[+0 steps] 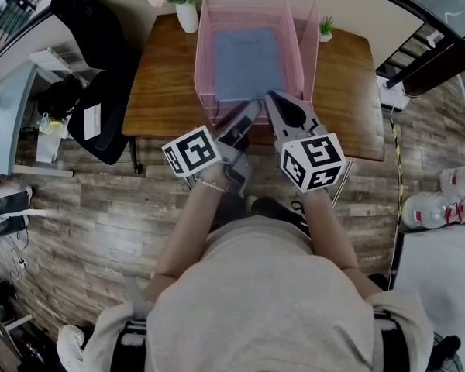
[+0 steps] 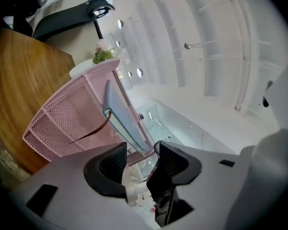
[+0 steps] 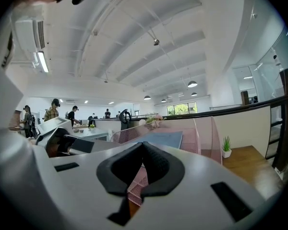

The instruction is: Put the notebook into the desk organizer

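Note:
A pink mesh desk organizer stands on the wooden table, and a blue notebook lies flat in its top tray. My left gripper is at the organizer's front edge. In the left gripper view its jaws stand apart, open; the notebook's near corner reaches just in front of them and no pad presses on it. My right gripper is beside the left one, at the tray's front. Its jaws are shut and hold nothing, with the notebook and organizer beyond.
A white vase of flowers stands at the table's back left and a small potted plant at the back right. A black chair is left of the table. Water bottles lie on the floor at right.

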Tool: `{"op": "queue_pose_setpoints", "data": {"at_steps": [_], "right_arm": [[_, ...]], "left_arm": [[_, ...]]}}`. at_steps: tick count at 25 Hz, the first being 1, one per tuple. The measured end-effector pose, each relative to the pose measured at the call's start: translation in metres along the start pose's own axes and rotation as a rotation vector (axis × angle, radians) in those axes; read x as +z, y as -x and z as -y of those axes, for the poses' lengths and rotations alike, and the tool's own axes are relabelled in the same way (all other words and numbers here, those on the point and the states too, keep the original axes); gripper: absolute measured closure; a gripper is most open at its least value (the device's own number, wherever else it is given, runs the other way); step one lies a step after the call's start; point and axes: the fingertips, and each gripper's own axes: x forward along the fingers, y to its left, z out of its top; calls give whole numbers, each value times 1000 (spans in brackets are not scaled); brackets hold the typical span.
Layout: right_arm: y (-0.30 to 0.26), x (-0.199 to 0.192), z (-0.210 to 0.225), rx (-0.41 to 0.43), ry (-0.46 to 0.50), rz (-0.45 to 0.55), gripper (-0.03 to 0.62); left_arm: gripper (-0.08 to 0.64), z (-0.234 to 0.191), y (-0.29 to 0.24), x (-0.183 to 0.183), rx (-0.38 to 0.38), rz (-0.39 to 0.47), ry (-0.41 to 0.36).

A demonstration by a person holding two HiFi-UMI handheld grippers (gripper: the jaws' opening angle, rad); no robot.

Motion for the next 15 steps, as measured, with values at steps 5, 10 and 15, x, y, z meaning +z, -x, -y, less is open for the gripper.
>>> {"op": "queue_pose_setpoints", "data": {"at_steps": [5, 10, 15], "right_arm": [[2, 5, -2, -1, 0, 17, 589], [2, 7, -7, 7, -5, 27, 589], [1, 17, -10, 21, 0, 48, 589]], "left_arm": [[348, 14, 5, -5, -19, -65, -120], [364, 28, 9, 1, -39, -85, -245], [413, 39, 10, 26, -17, -22, -360]]}}
